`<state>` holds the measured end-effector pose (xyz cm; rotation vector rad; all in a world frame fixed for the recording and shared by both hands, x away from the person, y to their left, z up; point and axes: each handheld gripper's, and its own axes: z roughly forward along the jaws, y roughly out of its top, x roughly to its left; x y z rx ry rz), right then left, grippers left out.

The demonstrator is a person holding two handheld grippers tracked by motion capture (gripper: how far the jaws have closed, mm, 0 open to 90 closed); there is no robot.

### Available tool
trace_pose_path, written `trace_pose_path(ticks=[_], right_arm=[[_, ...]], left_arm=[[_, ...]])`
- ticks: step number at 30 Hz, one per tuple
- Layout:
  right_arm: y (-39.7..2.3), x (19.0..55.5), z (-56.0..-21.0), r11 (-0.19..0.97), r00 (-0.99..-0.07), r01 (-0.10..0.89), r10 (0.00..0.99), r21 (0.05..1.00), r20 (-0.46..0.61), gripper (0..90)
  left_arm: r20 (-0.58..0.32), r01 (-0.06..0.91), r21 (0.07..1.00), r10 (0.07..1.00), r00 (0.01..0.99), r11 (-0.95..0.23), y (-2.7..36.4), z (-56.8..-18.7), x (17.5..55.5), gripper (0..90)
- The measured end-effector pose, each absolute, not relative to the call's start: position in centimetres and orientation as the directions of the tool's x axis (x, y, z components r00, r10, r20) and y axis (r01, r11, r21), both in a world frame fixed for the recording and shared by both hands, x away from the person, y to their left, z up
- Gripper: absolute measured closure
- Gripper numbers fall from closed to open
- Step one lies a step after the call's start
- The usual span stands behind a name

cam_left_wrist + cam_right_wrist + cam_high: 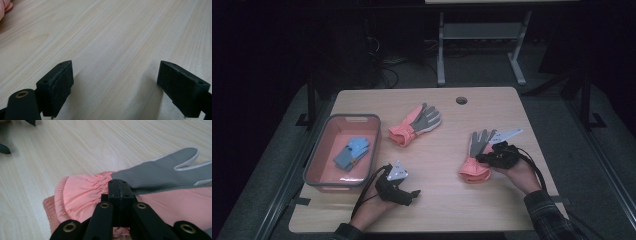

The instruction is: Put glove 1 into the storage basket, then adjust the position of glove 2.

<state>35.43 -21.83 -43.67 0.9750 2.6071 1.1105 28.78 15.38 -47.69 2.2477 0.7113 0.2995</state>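
Note:
A pink glove with a grey palm [473,169] lies at the table's right, cuff toward the person. My right gripper [480,159] sits over its wrist. In the right gripper view the jaws [120,187] are closed together on the pink fabric [80,192] just past the gathered cuff, with the grey palm [155,175] stretching away to the right. A second pink and grey glove [414,125] lies flat near the table's middle. My left gripper [413,194] rests low near the front edge, and its jaws [115,85] stand wide apart over bare wood with nothing between them.
A red bin with a grey rim [328,121] stands at the table's left, with a blue glove [352,152] inside. The wooden table [437,165] has a round cable hole [461,100] near its far edge. A metal stand [482,35] is on the floor beyond.

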Motion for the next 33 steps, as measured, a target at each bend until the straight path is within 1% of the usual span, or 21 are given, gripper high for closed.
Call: trace_pose_path(ticks=[6, 14, 33], right_arm=[[-21.2, 35.0, -43.7, 0.529, -0.798, 0.504, 0.587, 0.683, 0.135, 90.0], [-19.9, 33.8, -43.8, 0.564, -0.836, 0.467, 0.533, 0.681, 0.132, 90.0], [-18.0, 31.3, -43.8, 0.582, -0.866, 0.449, 0.47, 0.678, 0.171, 90.0]], left_arm=[[-0.001, 0.401, 0.72, 0.576, 0.817, -0.567, 15.4, -47.7, 28.8, 13.0], [-0.002, 0.403, 0.719, 0.578, 0.816, -0.567, 15.4, -47.7, 28.8, 13.0], [0.001, 0.4, 0.717, 0.575, 0.818, -0.571, 15.4, -47.7, 28.8, 12.9]])
